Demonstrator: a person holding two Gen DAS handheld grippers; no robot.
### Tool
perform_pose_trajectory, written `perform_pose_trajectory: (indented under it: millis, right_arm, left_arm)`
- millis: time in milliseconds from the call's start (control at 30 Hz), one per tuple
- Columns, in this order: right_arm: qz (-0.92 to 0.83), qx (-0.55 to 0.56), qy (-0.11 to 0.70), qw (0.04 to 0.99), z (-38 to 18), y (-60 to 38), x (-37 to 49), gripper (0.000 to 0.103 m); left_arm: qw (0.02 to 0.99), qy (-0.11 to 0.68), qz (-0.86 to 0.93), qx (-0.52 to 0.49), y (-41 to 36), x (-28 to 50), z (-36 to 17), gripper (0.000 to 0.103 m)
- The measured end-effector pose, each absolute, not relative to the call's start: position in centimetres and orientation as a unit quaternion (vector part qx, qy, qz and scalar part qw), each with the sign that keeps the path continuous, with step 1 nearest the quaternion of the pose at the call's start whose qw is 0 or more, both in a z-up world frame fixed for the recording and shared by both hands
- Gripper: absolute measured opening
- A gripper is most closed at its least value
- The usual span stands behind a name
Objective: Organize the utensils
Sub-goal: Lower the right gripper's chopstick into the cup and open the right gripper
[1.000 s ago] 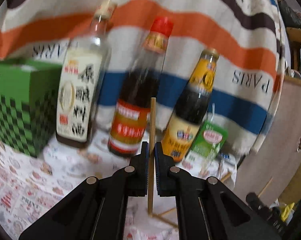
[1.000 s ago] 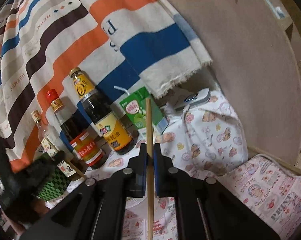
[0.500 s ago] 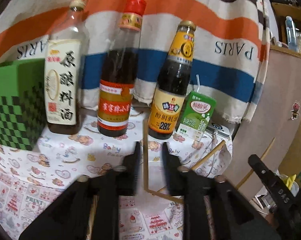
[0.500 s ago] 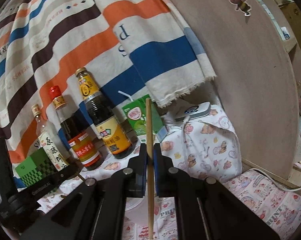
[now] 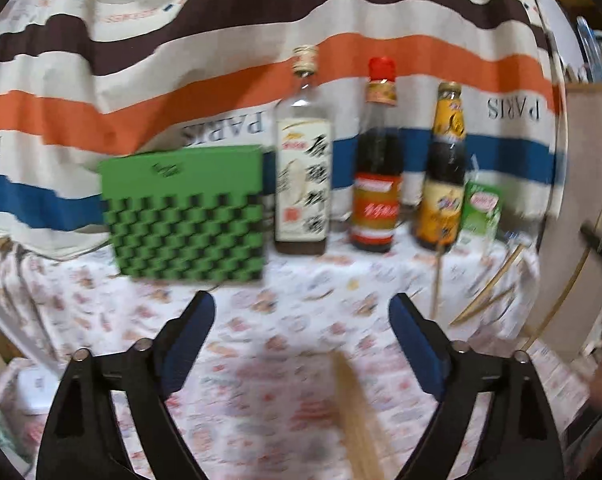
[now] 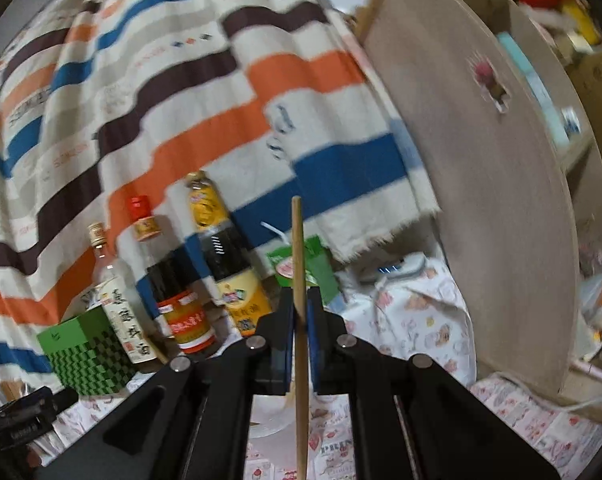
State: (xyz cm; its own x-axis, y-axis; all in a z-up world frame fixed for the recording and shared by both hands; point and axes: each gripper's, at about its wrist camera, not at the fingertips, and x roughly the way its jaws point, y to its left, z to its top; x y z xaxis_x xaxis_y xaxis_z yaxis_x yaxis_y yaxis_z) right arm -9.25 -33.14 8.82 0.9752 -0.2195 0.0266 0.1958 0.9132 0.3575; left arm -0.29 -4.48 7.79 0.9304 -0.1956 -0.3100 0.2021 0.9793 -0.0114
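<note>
My left gripper [image 5: 302, 312] is open and empty above the patterned tablecloth [image 5: 285, 320]. A blurred wooden chopstick [image 5: 359, 416] shows below it, free of the jaws. Other chopsticks [image 5: 487, 292] lie or lean at the right of the table. My right gripper [image 6: 299, 308] is shut on a wooden chopstick [image 6: 298, 248], which stands upright between the pads. The right gripper's dark edge [image 5: 601, 250] shows at the far right of the left wrist view.
Three sauce bottles [image 5: 375, 160] stand in a row before a striped cloth [image 5: 221, 72]. A green checkered box [image 5: 185, 212] is left of them, a green juice carton [image 5: 479, 212] right. A wooden board [image 6: 493, 184] stands at the right.
My left gripper has opened and let go of its chopstick, then pulled back and swung left. My right gripper has kept its chopstick and tilted upward.
</note>
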Motion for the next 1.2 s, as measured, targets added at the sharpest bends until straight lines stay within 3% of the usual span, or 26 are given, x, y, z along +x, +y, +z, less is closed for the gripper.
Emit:
perform_pose_trajectory:
  millis: [167, 600, 867, 1200]
  right_arm:
    - [-0.096, 0.180, -0.025, 0.979, 9.9, -32.3, -8.7, 0.005]
    - [-0.117, 0.113, -0.071, 0.984, 14.9, -29.1, -3.1, 0.005]
    - [-0.137, 0.107, -0.027, 0.984, 11.8, -29.7, 2.1, 0.005]
    - [-0.108, 0.113, 0.052, 0.986, 9.0, -30.2, 1.9, 0.005]
  left_arm:
    - [0.974, 0.190, -0.120, -0.039, -1.1, -1.1, 4.8, 0.092]
    - [0.975, 0.208, -0.074, -0.027, -0.3, 0.0, 2.2, 0.094]
    - [0.972, 0.220, -0.066, -0.043, 0.4, 0.6, 1.6, 0.094]
    - [0.972, 0.221, -0.063, -0.048, 0.6, 0.7, 1.6, 0.094]
